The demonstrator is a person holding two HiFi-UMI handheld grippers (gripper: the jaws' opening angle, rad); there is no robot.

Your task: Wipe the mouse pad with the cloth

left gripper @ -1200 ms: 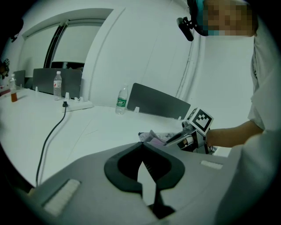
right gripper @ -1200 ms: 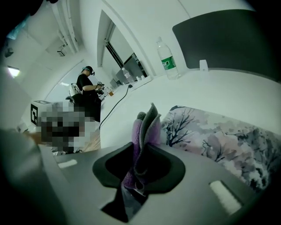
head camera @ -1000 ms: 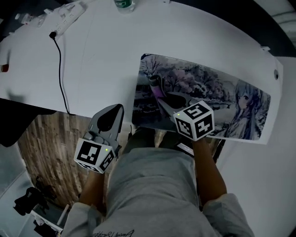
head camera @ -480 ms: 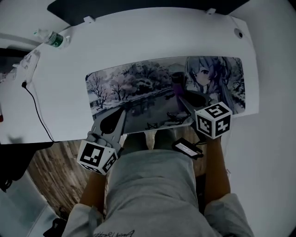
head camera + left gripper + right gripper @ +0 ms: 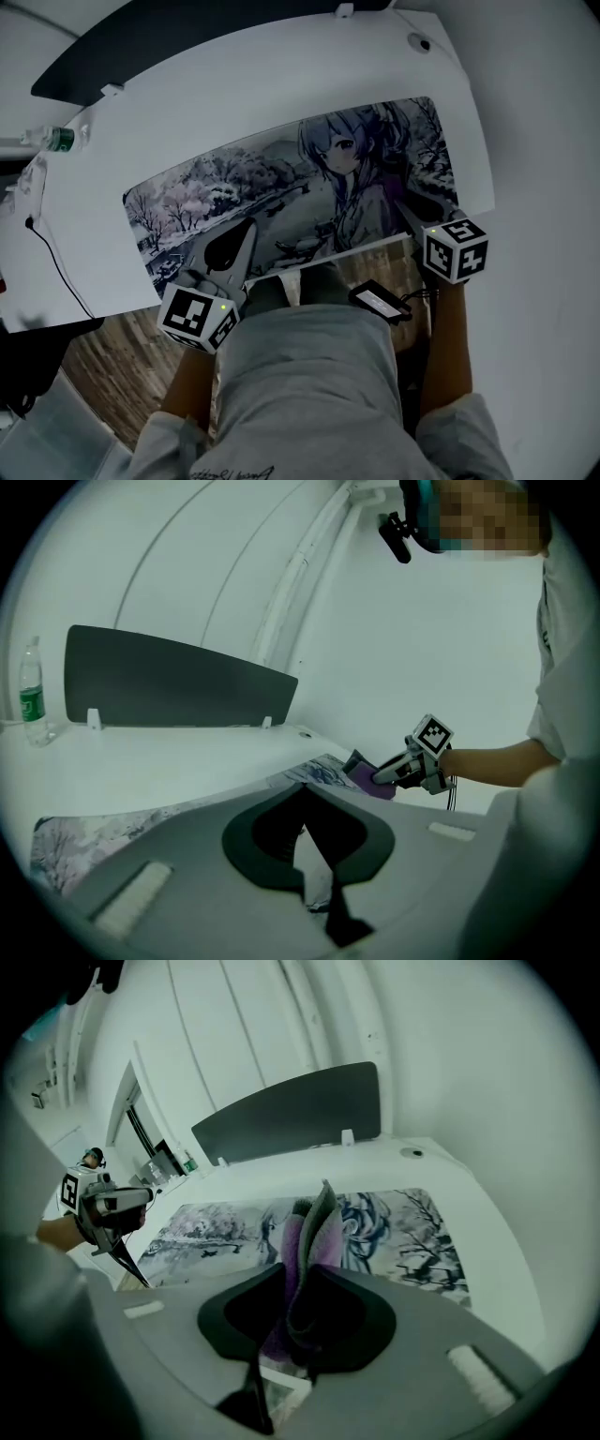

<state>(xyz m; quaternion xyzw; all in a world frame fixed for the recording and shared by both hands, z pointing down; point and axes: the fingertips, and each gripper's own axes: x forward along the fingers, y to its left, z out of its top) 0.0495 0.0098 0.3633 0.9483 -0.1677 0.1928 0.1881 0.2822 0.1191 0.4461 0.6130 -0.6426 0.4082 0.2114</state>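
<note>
A long mouse pad (image 5: 281, 178) printed with an anime girl and snowy trees lies on the white desk (image 5: 234, 75). My right gripper (image 5: 417, 214) is over the pad's right end, shut on a folded purple and grey cloth (image 5: 305, 1232). In the right gripper view the cloth stands up between the jaws, above the pad (image 5: 403, 1232). My left gripper (image 5: 249, 225) is shut and empty, with its tips over the pad's front edge at the left. The left gripper view shows the right gripper (image 5: 389, 772) holding the cloth (image 5: 366, 775) at the pad's far end.
A water bottle (image 5: 56, 139) stands at the desk's far left and a black cable (image 5: 56, 262) runs off the front edge there. A dark divider panel (image 5: 291, 1110) lines the back of the desk. A black tag (image 5: 380, 302) lies on the person's lap. Wooden floor (image 5: 103, 356) shows below.
My right gripper has carried the cloth along the pad from its left part to its right end. The left gripper has come from beside the pad onto its front edge. The head view swung right.
</note>
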